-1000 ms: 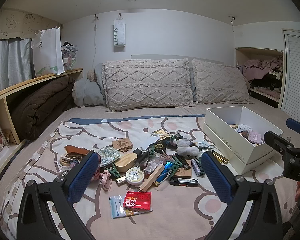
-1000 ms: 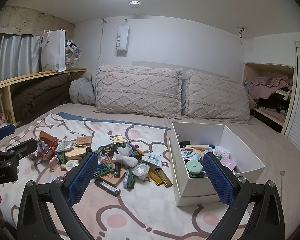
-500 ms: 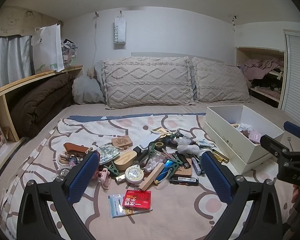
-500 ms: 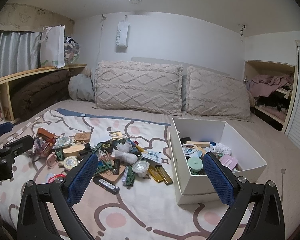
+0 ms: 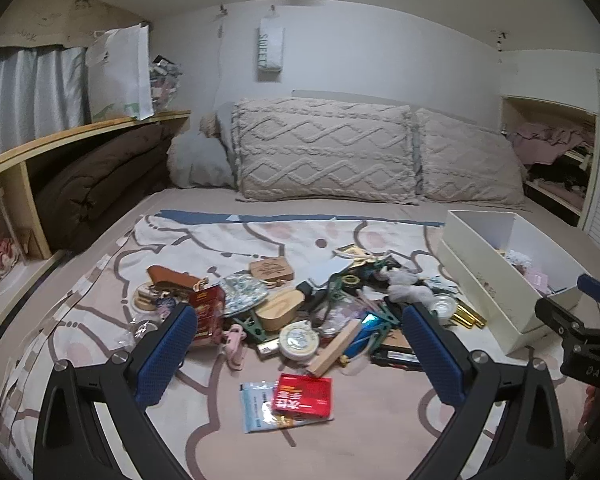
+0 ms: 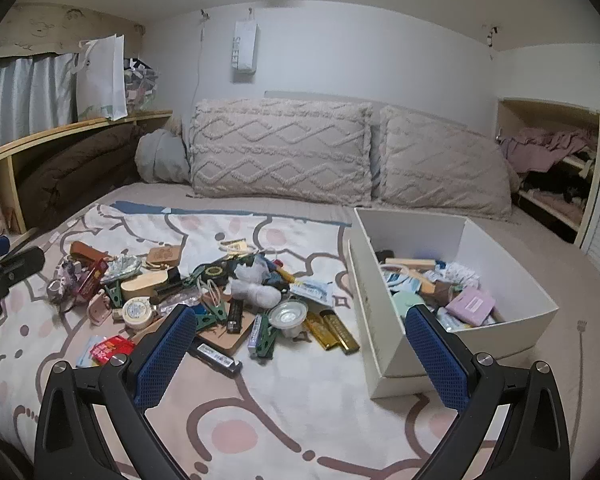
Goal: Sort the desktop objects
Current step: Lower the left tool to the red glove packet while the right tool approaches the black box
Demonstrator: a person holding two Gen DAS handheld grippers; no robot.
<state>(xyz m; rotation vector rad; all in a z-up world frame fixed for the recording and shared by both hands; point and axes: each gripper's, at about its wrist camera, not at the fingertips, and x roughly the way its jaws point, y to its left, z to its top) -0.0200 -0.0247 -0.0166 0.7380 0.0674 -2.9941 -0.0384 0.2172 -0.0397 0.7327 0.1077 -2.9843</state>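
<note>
A heap of small objects (image 5: 300, 304) lies on a patterned blanket (image 5: 220, 240) spread over a bed: a red packet (image 5: 302, 395), a round white tin (image 5: 299, 337), a wooden block (image 5: 334, 342), green clips, a brown leather case (image 5: 168, 276). My left gripper (image 5: 298, 354) hovers open above the near side of the heap, holding nothing. A white box (image 6: 452, 280) with several items inside sits to the right. My right gripper (image 6: 298, 356) is open and empty, between the heap (image 6: 220, 292) and the box.
Two knitted pillows (image 5: 328, 152) lean on the back wall. A wooden shelf (image 5: 80, 136) with a brown quilt runs along the left. An open closet nook (image 6: 548, 160) is at the right. The other gripper (image 5: 580, 336) shows at the left wrist view's right edge.
Both grippers have drifted a little nearer the heap, and the left wrist view has shifted slightly; a red carton now shows at the heap's left. Both stay open and empty.
</note>
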